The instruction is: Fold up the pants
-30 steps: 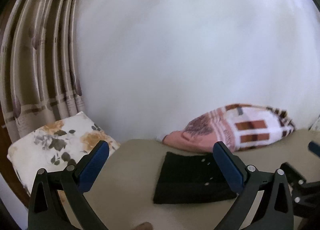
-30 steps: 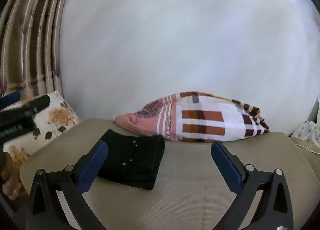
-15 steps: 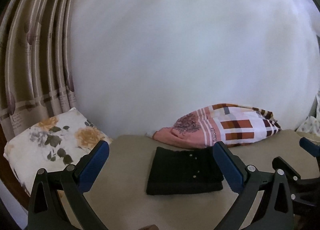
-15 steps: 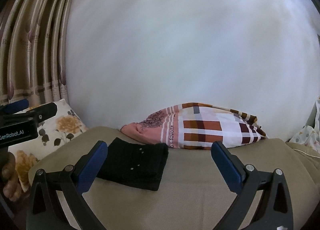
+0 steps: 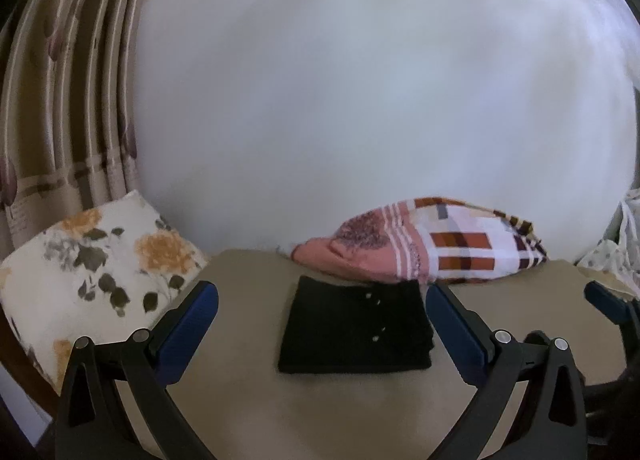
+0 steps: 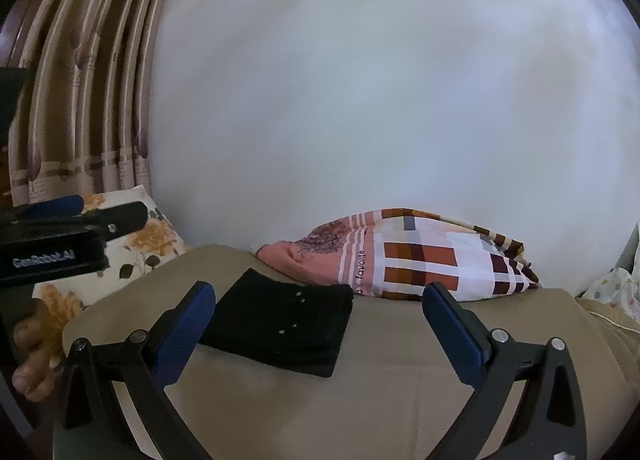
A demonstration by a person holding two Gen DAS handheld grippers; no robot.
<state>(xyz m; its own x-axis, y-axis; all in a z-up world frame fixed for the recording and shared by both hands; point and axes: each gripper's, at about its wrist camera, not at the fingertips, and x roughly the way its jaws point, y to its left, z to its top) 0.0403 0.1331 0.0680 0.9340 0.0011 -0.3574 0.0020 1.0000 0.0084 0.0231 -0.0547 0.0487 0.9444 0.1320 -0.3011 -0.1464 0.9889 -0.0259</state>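
Black cloth: the pants (image 5: 356,328) lie folded into a small flat rectangle on the tan bed (image 5: 320,412), their far edge just beside a pink checked blanket (image 5: 424,250).
Fold state: edges look square and stacked, with a few small white studs showing on top; no leg or waistband hangs loose.
Left gripper (image 5: 320,324): fingers spread wide, holding nothing, hovering above the bed with the pants seen between its blue pads.
Right gripper (image 6: 318,326): also wide apart and empty; the pants (image 6: 280,328) sit toward its left finger, not touched.
Step in hand: judging by the tidy packet and both tools clear of it, the folding seems finished, or nearly so.
Next move: probably only a check or a light press to flatten the top layer; any touch should come straight down, so the stack does not slide or open.
Surroundings: floral pillow (image 5: 92,260) at left, curtain (image 5: 68,99) behind it, plain white wall beyond.
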